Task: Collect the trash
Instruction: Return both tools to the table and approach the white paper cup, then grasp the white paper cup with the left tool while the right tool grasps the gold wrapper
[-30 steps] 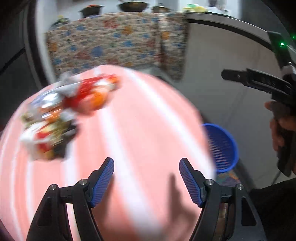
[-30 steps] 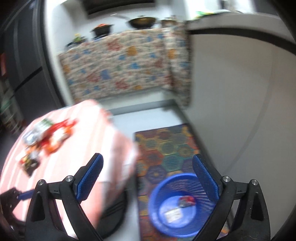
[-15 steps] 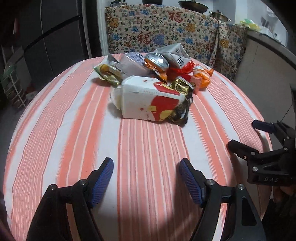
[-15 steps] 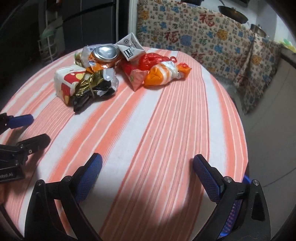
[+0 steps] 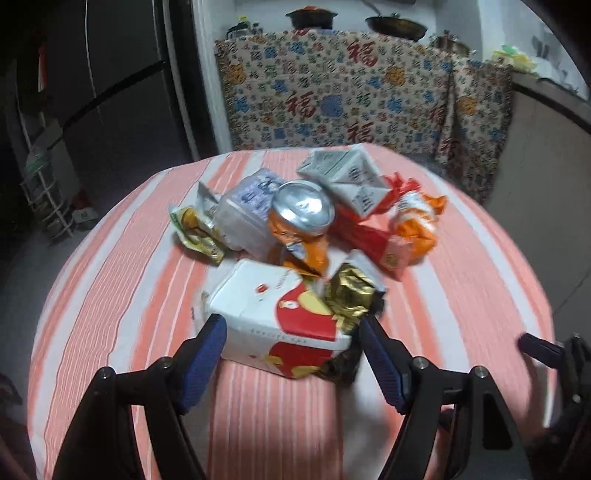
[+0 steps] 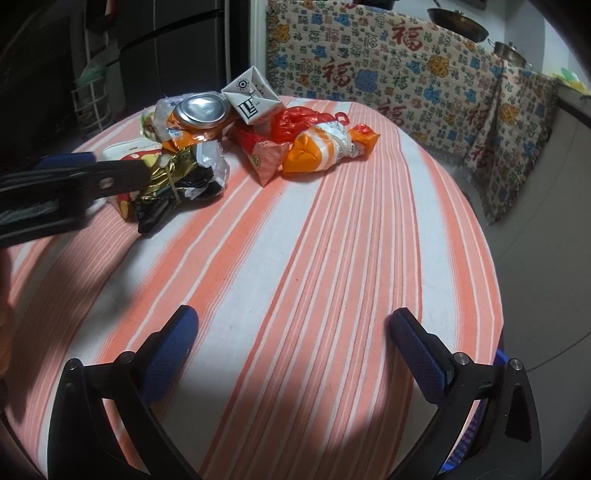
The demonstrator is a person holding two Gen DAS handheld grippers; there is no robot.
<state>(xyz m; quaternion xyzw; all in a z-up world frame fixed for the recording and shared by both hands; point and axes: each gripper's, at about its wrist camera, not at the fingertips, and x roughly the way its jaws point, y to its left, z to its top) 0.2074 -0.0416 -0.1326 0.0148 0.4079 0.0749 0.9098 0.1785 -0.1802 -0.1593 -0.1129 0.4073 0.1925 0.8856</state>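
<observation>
Straddling the carton [image 5: 284,325] with our left gripper [image 5: 291,354], jaws spread and not yet pinching, we are finding it at the pile's [image 6: 236,140] near side, mid-tabletop [image 6: 332,277]. Light, crushable; we are judging its side walls the best hold. Right gripper [image 6: 291,354] is hovering wide, empty. Motion blur is smearing the wrappers.

Home kitchen, seemingly — pans [image 5: 397,26], fridge [image 5: 110,92]

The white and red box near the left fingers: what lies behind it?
Behind the box lie a crushed can, a gold wrapper at its right corner, a clear tub and a grey carton. The table under the pile is covered.
</observation>
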